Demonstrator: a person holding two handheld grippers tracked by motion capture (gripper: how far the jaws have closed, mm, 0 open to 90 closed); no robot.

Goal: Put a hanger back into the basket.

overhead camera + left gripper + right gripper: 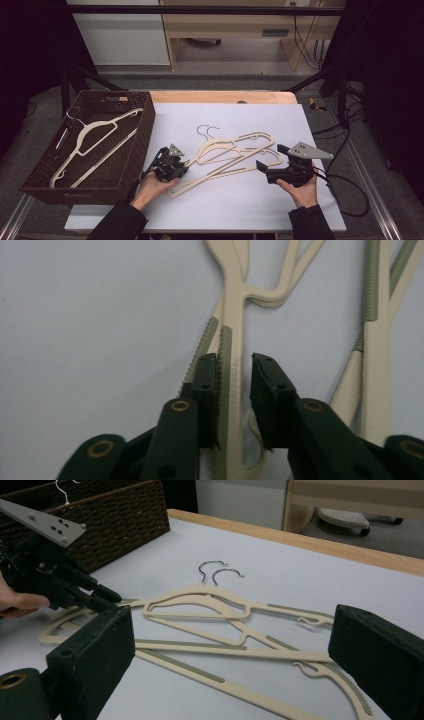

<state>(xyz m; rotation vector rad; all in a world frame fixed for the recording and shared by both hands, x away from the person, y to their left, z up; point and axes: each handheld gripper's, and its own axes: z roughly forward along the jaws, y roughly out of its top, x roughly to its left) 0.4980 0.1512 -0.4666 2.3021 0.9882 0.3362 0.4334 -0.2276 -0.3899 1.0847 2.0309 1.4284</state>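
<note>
High view: your left claw (pixel 176 163) sits at the shoulder end of the stacked hangers (pixel 235 152) on the table (pixel 225 210), basket (pixel 145 125) alongside.
Left gripper view: jaws straddle one arm, not yet pinching. Centre it, then squeeze.
Right gripper view: right claw (pixel 230 650) released, hovering near.

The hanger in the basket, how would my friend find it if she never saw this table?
Look at the white table, then at the dark woven basket on its left side. The cream hanger lies alone inside it, while two other cream hangers lie stacked on the white top between the grippers.
</note>
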